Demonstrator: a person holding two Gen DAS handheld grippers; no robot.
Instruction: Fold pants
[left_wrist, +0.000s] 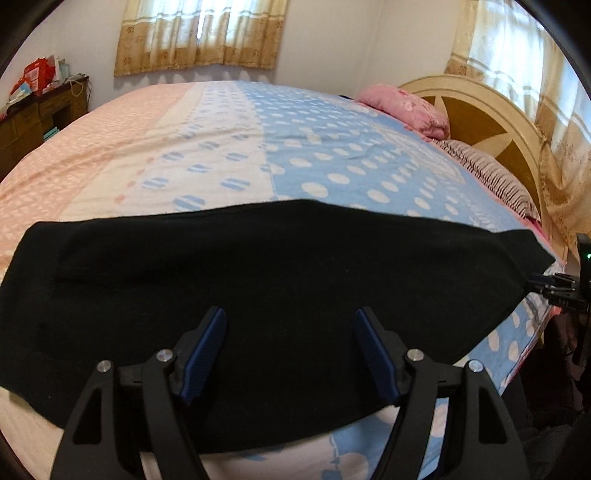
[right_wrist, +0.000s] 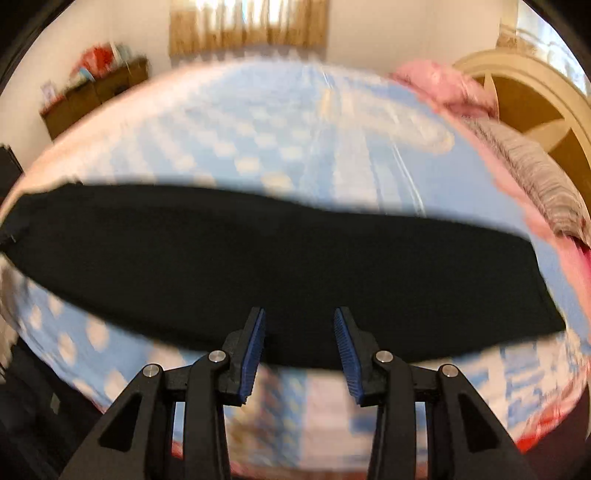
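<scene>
Left wrist view: pants flat, both grippers empty

Left gripper (left_wrist: 291, 317) stands wide open, nothing between its fingers (left_wrist: 207, 350); black pants (left_wrist: 258, 266) lie flat on the bed sheet (left_wrist: 332, 155), directly under and beyond the tips. Right gripper (right_wrist: 299, 319) is about half open, also empty, pants (right_wrist: 295, 251) just past its tips. Risk: closing here could pinch the sheet with the cloth, or catch only the top layer, so the fold drags crooked. Right view is blurred.

No text, label, brand or number can be read in either view (the red packages (left_wrist: 37, 74) on the far wooden cabinet (left_wrist: 33, 118) bear print too small and blurred to make out).
</scene>
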